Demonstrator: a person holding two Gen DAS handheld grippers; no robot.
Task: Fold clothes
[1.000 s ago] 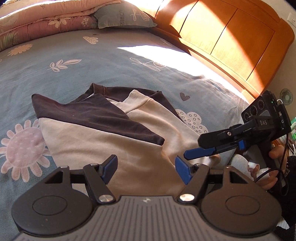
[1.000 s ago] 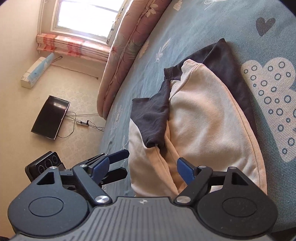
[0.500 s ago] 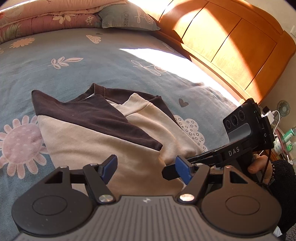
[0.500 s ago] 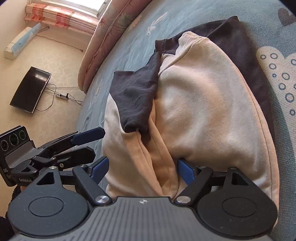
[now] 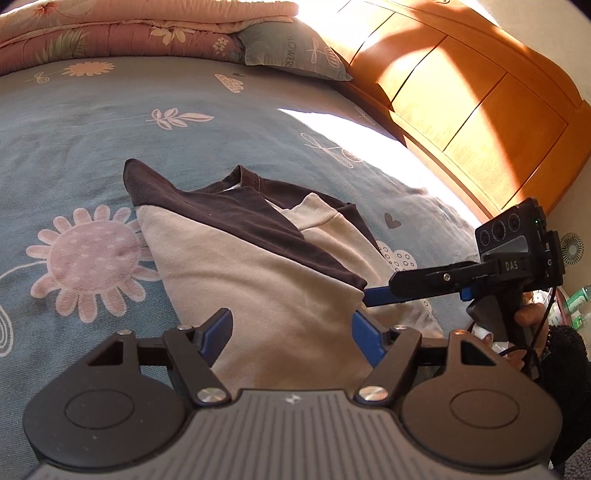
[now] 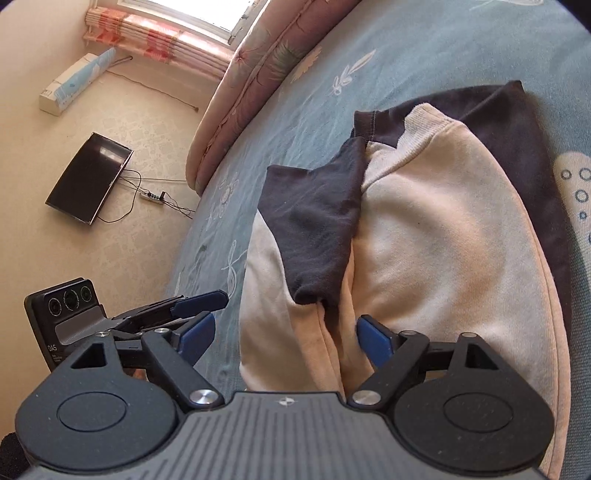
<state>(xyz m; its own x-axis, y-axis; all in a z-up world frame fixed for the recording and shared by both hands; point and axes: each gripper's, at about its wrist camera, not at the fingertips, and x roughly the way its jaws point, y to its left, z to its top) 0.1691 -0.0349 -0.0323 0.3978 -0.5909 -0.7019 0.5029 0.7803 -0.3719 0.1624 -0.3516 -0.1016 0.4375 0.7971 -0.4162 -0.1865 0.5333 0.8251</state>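
Observation:
A cream sweatshirt with dark brown sleeves and collar (image 5: 258,266) lies partly folded on the blue flowered bedspread (image 5: 92,147). One dark sleeve is laid across its front. My left gripper (image 5: 291,328) hovers open over the garment's near cream edge, with nothing pinched. My right gripper (image 6: 284,332) is also open above the near hem of the sweatshirt (image 6: 424,240), its pads clear of the cloth. Each gripper shows in the other's view: the right gripper (image 5: 380,295) reaches in at the garment's right edge, and the left gripper (image 6: 199,301) sits just left of it.
A folded pink quilt (image 5: 110,33) and a grey-blue pillow (image 5: 291,51) lie at the head of the bed by an orange wooden headboard (image 5: 461,103). Beside the bed, the floor holds a black flat panel (image 6: 88,181), a power strip (image 6: 153,195) and a long box (image 6: 74,81). A hand (image 5: 528,317) grips the right handle.
The left view has slid leftward, so the sweatshirt sits further right in it. The right gripper dipped toward the hem, then drew back and rolled. The sweatshirt has not moved.

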